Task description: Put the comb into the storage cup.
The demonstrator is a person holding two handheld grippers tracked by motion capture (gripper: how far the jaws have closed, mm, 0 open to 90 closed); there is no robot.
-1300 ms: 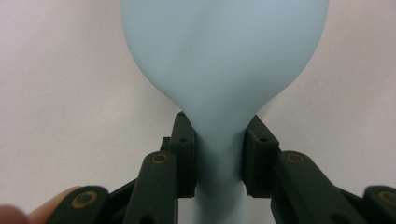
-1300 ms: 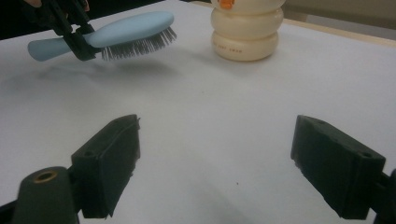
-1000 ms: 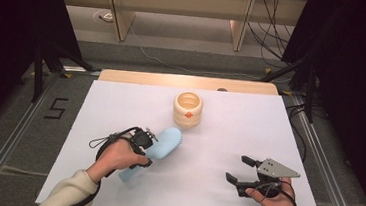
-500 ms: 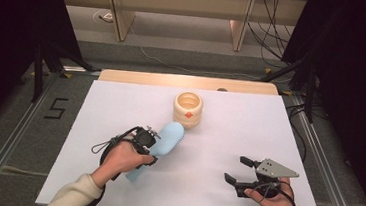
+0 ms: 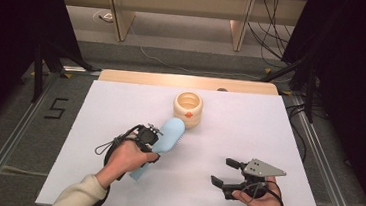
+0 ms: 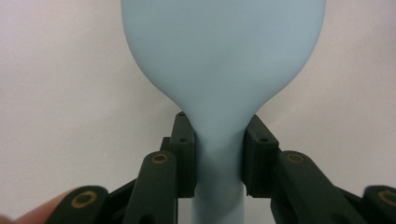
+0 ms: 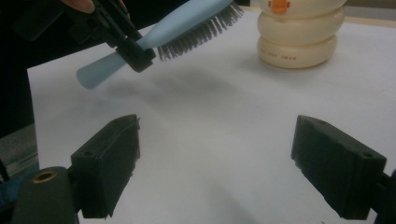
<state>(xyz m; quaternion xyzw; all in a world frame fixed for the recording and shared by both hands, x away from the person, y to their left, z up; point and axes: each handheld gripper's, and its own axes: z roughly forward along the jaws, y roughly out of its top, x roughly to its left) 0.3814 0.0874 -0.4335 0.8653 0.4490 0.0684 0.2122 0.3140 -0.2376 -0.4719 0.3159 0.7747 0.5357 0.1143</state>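
Above the white table (image 5: 121, 102), left tongs (image 5: 153, 139) clamped on the raised blue hairbrush (image 5: 168, 137); right tongs (image 5: 224, 173) low, agape.

White table (image 5: 278, 141) with cream ringed pot (image 5: 188, 108) on it

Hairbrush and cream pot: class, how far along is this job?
Done: the left tool has gripped the blue hairbrush at its neck and lifted it off the table, bristles down. In hand: its head is beside the ringed cream pot. Left: probably setting the brush in the pot. The right tool waits open.
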